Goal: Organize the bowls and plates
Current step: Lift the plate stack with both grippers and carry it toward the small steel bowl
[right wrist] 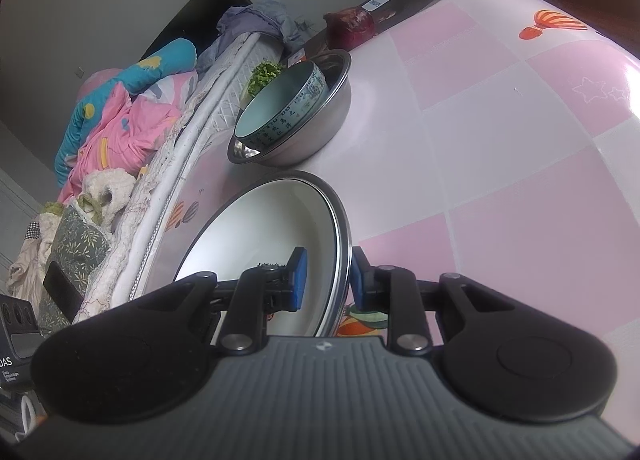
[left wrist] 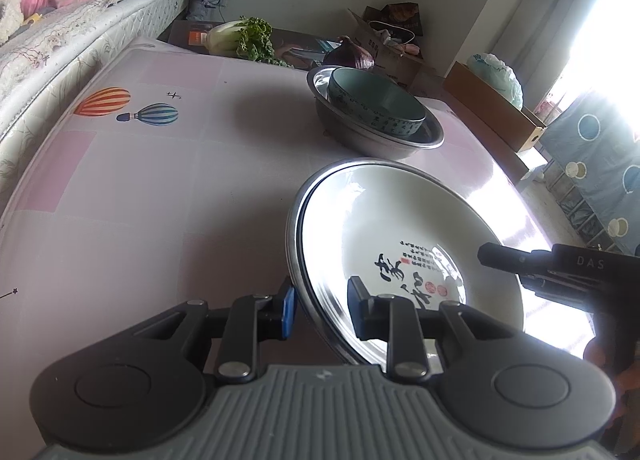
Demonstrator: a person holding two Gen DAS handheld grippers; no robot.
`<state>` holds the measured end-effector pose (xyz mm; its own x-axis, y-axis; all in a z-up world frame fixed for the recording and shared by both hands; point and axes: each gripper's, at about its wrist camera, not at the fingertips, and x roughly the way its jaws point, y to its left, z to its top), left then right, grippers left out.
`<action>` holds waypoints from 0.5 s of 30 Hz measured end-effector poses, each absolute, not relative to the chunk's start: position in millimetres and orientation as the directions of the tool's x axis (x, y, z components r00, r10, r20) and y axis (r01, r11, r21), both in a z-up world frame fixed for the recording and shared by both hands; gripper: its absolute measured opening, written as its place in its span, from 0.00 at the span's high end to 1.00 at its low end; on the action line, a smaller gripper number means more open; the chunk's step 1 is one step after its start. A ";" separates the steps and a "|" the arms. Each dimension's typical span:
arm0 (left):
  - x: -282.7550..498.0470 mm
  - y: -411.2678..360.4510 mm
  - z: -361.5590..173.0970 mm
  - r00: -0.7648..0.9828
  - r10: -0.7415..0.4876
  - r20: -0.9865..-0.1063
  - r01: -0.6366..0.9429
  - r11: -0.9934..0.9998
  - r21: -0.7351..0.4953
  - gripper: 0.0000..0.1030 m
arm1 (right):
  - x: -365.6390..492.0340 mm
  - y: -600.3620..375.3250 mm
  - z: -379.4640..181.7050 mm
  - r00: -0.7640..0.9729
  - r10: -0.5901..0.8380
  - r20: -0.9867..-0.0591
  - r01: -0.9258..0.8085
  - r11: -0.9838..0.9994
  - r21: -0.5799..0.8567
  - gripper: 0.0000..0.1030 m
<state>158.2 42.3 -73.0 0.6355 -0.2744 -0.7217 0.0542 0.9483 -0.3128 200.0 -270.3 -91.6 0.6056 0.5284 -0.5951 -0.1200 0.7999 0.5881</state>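
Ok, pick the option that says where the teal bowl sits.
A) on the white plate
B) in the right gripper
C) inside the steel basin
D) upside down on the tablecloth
C: the teal bowl rests tilted inside the steel basin, apart from the white plate, whose rim both the left gripper and the right gripper straddle.

Left gripper [left wrist: 320, 312]: jaws part open, straddling the plate [left wrist: 400, 220] rim, one blue pad [left wrist: 287, 312] outside, the other finger inside; contact unclear. Right gripper [right wrist: 327, 280]: same pose on the opposite rim, pad [right wrist: 298, 280] inside, other finger outside. In the left wrist view the right gripper enters from the right, tilted.
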 end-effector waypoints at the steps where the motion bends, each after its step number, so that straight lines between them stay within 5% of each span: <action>1: 156.9 41.9 -72.9 0.633 -0.277 -0.723 0.056 0.948 -0.315 0.74 | 198.4 -270.8 -91.3 0.605 0.528 -0.596 -0.118 0.800 0.588 0.78; 15: 142.9 39.0 -73.2 0.617 -0.302 -0.727 0.065 0.940 -0.335 0.74 | 178.2 -278.1 -89.6 0.604 0.518 -0.606 -0.093 0.801 0.592 0.78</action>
<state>142.9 39.0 -73.2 0.6169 -0.3019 -0.7269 0.0651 0.9399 -0.3352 178.2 -278.1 -89.6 0.6045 0.5177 -0.6055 -0.0931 0.8008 0.5917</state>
